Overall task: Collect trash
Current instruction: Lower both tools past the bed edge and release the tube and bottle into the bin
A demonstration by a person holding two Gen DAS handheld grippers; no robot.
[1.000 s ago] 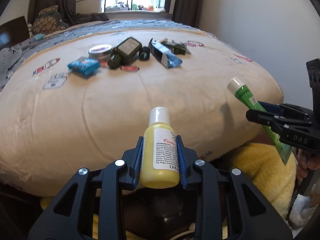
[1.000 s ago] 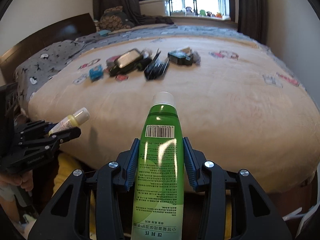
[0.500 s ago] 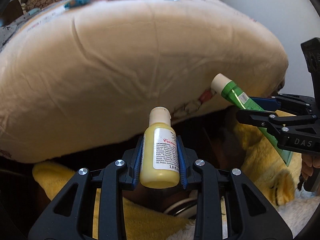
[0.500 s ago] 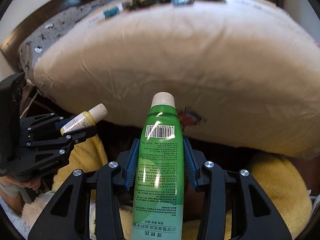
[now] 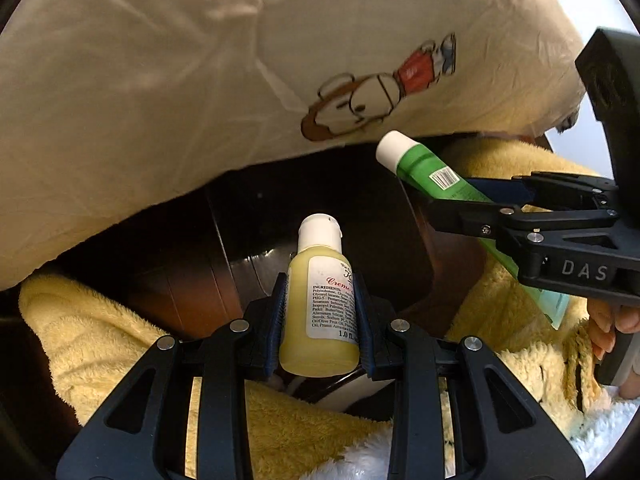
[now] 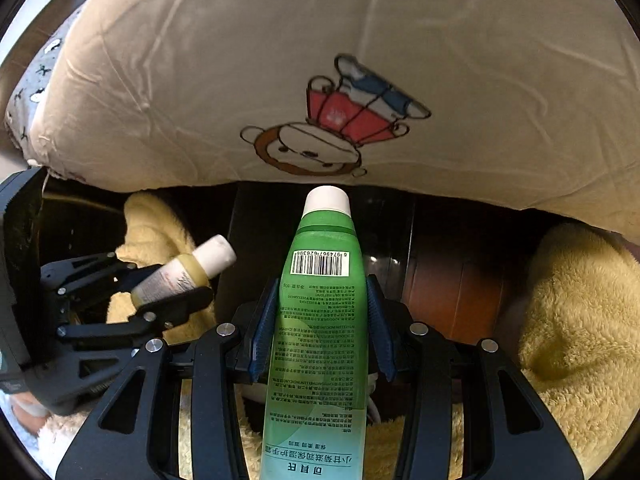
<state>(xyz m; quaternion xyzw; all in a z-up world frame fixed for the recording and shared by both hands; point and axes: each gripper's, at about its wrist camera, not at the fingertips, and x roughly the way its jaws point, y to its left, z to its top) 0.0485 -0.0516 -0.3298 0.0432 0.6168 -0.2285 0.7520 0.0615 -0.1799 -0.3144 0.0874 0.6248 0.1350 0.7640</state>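
Note:
A small yellow lotion bottle [image 5: 318, 308] with a white cap stands between the blue pads of my left gripper [image 5: 320, 284], which is shut on it. My right gripper [image 6: 322, 284] is shut on a green tube [image 6: 320, 320] with a white cap and a barcode. Both point steeply down at the side of the bed. In the left wrist view the green tube [image 5: 424, 168] and right gripper [image 5: 476, 200] are at the right. In the right wrist view the yellow bottle [image 6: 180, 276] and left gripper [image 6: 172, 288] are at the left.
A cream duvet [image 5: 160, 80] with a cartoon print hangs over the bed's edge above. Below it is a dark brown wooden frame [image 6: 452, 288] and a dark glossy surface [image 5: 260, 260]. Yellow fleece [image 6: 580, 320] lies on both sides. A person's hand [image 5: 604, 328] holds the right gripper.
Both grippers have sunk and tipped downward. The bed top with its scattered items has left view; the duvet's side and the dark space beneath now fill it. Both grips are unchanged.

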